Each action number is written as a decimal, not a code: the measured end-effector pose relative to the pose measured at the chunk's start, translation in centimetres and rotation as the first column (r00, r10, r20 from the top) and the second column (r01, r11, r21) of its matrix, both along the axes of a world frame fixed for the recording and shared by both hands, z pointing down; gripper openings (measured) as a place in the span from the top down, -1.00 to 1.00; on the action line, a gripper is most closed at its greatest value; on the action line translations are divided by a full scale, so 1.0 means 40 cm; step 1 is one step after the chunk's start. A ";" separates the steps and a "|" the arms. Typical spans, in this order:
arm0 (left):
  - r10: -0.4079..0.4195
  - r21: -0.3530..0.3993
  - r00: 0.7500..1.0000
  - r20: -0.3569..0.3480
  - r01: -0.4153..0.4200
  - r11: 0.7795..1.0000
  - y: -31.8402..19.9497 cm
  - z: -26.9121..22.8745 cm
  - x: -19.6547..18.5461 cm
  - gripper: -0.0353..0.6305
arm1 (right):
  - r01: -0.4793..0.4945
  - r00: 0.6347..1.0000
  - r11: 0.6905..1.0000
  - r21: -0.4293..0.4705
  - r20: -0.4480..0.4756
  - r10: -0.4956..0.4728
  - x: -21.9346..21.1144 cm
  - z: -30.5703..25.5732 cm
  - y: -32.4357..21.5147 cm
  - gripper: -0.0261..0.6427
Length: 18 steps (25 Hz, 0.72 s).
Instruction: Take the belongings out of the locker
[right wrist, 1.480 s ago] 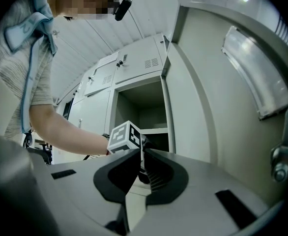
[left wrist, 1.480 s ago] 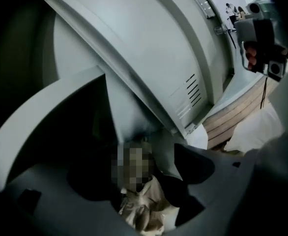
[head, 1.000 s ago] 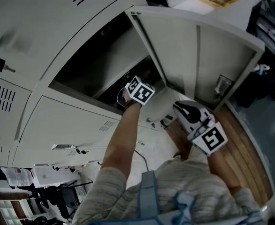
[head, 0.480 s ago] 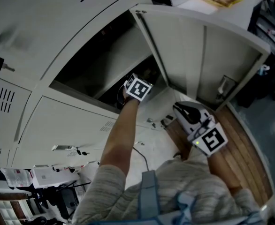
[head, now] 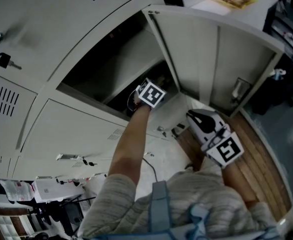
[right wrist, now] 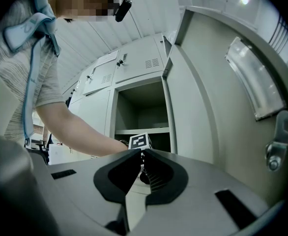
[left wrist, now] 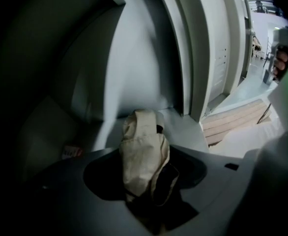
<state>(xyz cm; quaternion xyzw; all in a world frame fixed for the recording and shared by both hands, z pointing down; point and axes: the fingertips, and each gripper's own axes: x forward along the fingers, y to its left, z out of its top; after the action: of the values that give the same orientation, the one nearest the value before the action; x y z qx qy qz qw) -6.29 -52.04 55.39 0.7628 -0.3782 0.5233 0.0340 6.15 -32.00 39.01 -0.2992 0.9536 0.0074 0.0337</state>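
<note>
In the left gripper view a beige fabric item with a dark lining [left wrist: 141, 151], crumpled like a cap or pouch, stands between the jaws of my left gripper [left wrist: 145, 183], which is shut on it inside the open locker compartment [head: 116, 69]. From the head view only the left gripper's marker cube [head: 151, 93] shows at the compartment's mouth, with the bare forearm behind it. My right gripper [right wrist: 142, 156] is shut with nothing in it. It hangs outside the locker by the open door [head: 211, 54], lower right of the left one.
A small red-and-white object [left wrist: 71, 152] lies on the locker floor to the left of the fabric. A key [head: 2, 60] hangs in the lock of the upper-left locker door. Wooden flooring [head: 259, 159] runs below the open door. The door's inner handle [right wrist: 275, 141] is at the right.
The left gripper's cube has shifted only slightly at the locker mouth. The right gripper has barely moved. The head view has drifted a little.
</note>
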 end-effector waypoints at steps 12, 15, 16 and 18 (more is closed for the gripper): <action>-0.092 0.176 0.994 -0.055 0.101 0.979 0.025 -0.041 0.023 0.20 | -0.037 0.999 0.999 -0.003 -0.008 0.037 0.010 -0.003 0.028 0.91; -0.126 0.248 0.975 -0.184 0.170 0.954 0.027 -0.090 0.027 0.20 | -0.039 0.999 0.999 0.002 -0.014 0.039 0.004 -0.009 0.033 0.91; -0.132 0.264 0.965 -0.224 0.191 0.946 0.029 -0.104 0.027 0.20 | -0.039 0.999 0.999 0.006 -0.015 0.039 0.001 -0.013 0.034 0.91; -0.140 0.282 0.946 -0.293 0.225 0.933 0.038 -0.125 0.025 0.21 | -0.037 0.999 0.999 0.011 -0.018 0.037 -0.009 -0.020 0.039 0.91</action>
<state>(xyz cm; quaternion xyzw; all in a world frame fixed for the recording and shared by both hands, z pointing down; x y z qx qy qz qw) -5.27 -50.51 50.38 0.7834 -0.5178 0.3435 0.0127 5.78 -30.45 38.21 -0.3163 0.9481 0.0159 0.0266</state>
